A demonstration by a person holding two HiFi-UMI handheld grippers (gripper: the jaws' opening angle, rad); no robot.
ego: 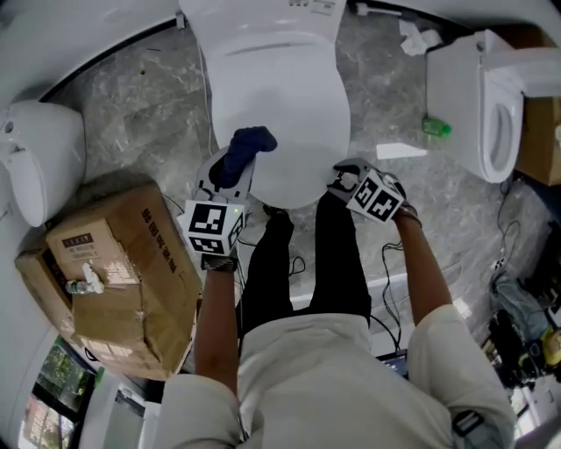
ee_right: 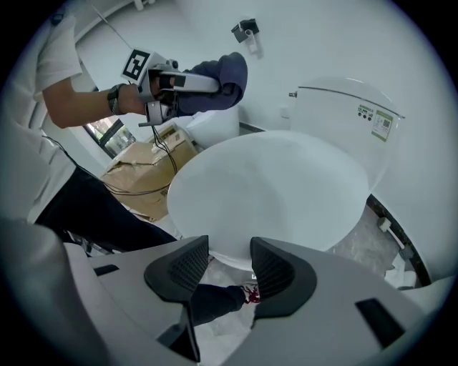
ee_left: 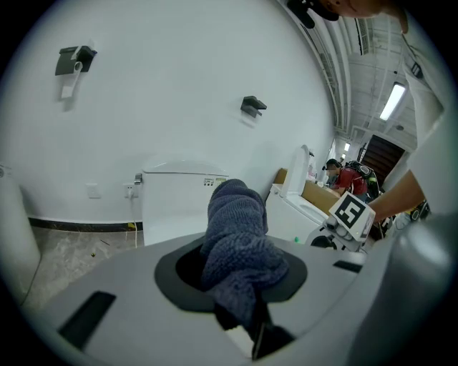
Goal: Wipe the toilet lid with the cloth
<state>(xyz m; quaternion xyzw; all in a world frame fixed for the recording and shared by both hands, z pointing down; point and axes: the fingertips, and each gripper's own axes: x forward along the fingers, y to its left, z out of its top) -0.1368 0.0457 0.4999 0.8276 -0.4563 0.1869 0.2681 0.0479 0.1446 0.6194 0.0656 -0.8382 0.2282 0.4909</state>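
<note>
**A:** Where do we find the cloth?

**B:** We see one dark blue cloth, bunched up between the jaws of the left claw. The jaws are clamped on it, and a thick wad sticks out past the tips. It sits over the near left part of the toilet lid. In the right gripper view it seems to hang clear of the lid, though we can't be certain of the gap.

**A:** And the other claw?

**B:** The right claw has its jaws apart with nothing between the pads. It points down at the lid's front rim, just beside the near right edge. So we count two claws, one loaded and one empty, well apart across the front of the lid.

**A:** What do we count further out?

**B:** There is one closed lid, white and oval, with one tank behind it. A second toilet stands to the right with its seat showing. One rounded white fixture is on the left. One small green bottle lies on the grey marbled floor between the two toilets. One large cardboard box sits at the left, near our left arm, and cables trail by our legs.
</note>
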